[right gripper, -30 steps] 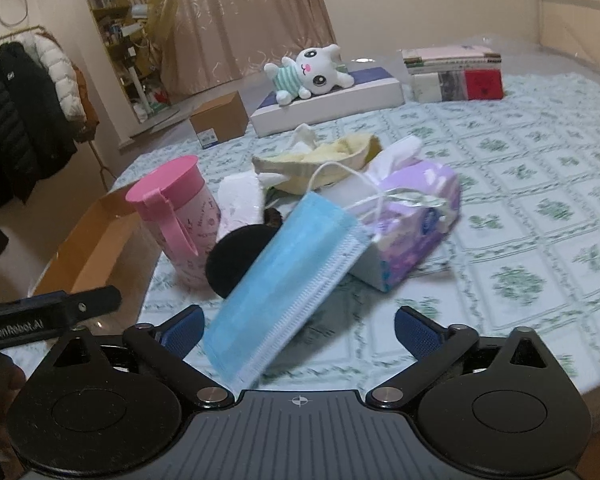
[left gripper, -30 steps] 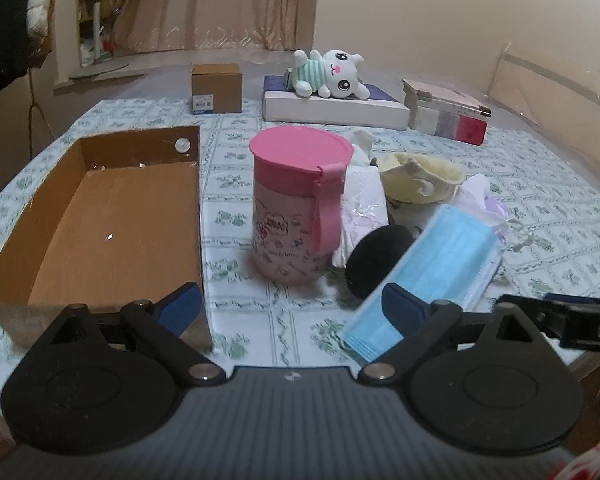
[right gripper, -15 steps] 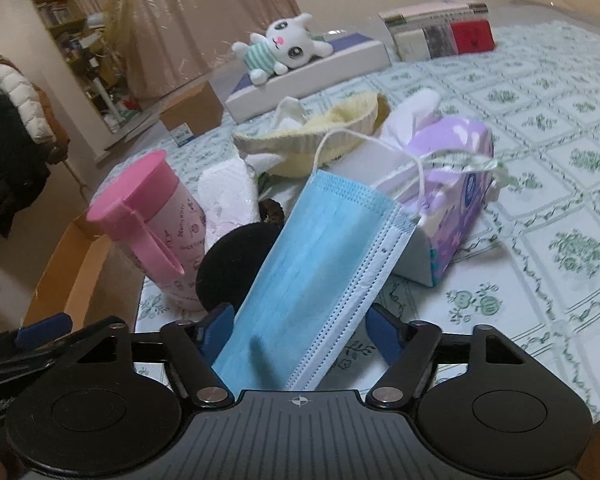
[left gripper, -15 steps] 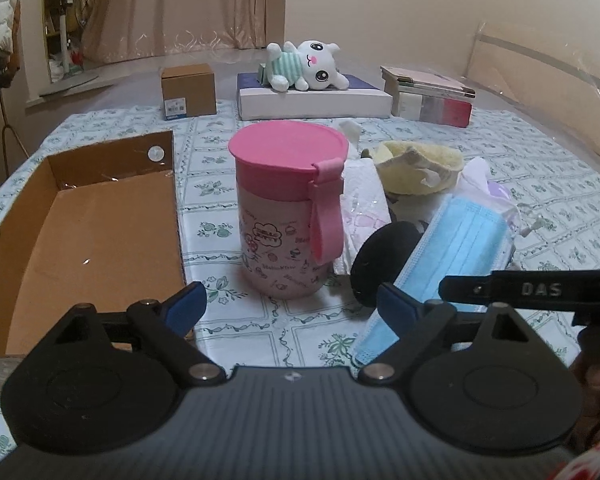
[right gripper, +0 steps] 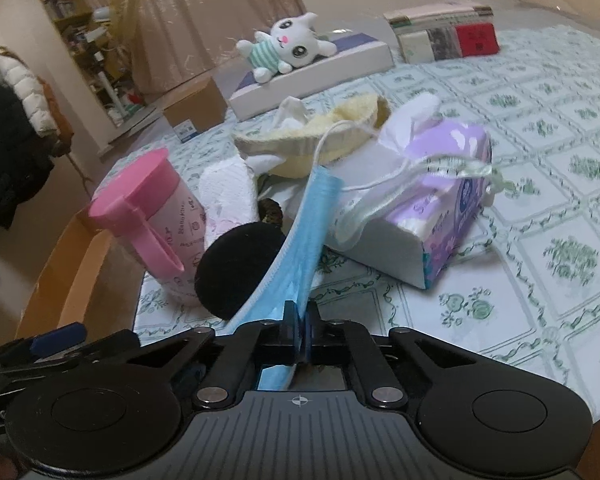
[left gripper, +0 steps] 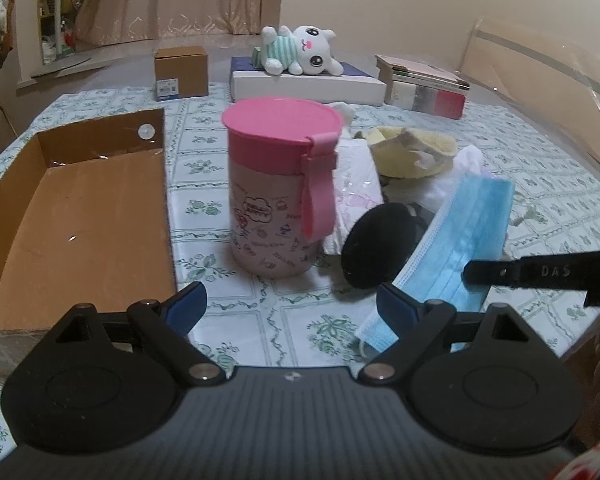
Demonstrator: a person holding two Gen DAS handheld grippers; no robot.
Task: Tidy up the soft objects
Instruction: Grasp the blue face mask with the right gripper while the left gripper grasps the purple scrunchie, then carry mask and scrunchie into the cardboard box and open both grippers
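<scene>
Right tongs (right gripper: 299,322): jaws have just been closing and now pinch the blue face mask (right gripper: 300,236), which earlier hung loose between them.
Left tongs (left gripper: 290,300): spread wide, empty, near the pink cup (left gripper: 280,188).
Mask: right of the cup, leaning on the purple tissue pack (right gripper: 440,200).
Writing: "DAS" on the right tongs; "Hello Kitty" on the cup.
Cardboard box (left gripper: 76,216): left of the cup.

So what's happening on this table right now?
A person with two handheld grippers is sorting soft things. The right gripper has just closed its jaws on the near end of the blue face mask, which lies across the tissue pack and the black pad. The left gripper hangs open before the pink cup, holding nothing. The cardboard box holds nothing visible.
</scene>
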